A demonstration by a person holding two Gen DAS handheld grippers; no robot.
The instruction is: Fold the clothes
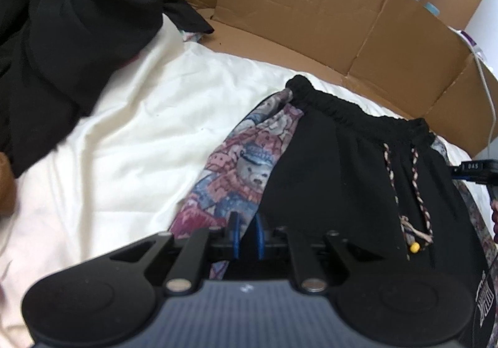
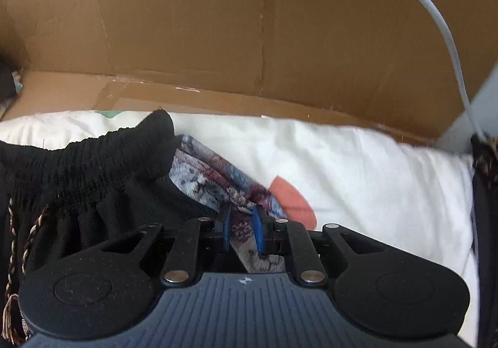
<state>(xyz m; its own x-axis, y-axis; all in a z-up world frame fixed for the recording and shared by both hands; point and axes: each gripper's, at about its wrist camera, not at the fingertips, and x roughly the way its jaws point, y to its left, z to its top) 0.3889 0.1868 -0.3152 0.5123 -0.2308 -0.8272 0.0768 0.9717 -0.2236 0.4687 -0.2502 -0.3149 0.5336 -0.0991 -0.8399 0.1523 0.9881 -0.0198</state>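
Observation:
Black shorts (image 1: 336, 167) with an elastic waistband (image 1: 342, 108), a braided drawstring (image 1: 417, 192) and bear-patterned side panels (image 1: 236, 173) lie on a white sheet (image 1: 124, 130). My left gripper (image 1: 247, 231) is shut on the shorts' fabric at their left side, where black cloth meets the patterned panel. In the right wrist view, my right gripper (image 2: 242, 228) is shut on the patterned panel (image 2: 218, 180) at the other side of the shorts (image 2: 93, 180), just below the waistband. The right gripper's tip (image 1: 457, 170) also shows at the right edge of the left wrist view.
A pile of dark clothes (image 1: 56, 52) with a grey piece on top lies at the back left. A cardboard wall (image 1: 311, 5) (image 2: 218, 21) runs behind the sheet (image 2: 358, 167). A white cable (image 2: 435, 21) hangs at the right. A blurred orange patch (image 2: 292, 201) shows beside the right gripper.

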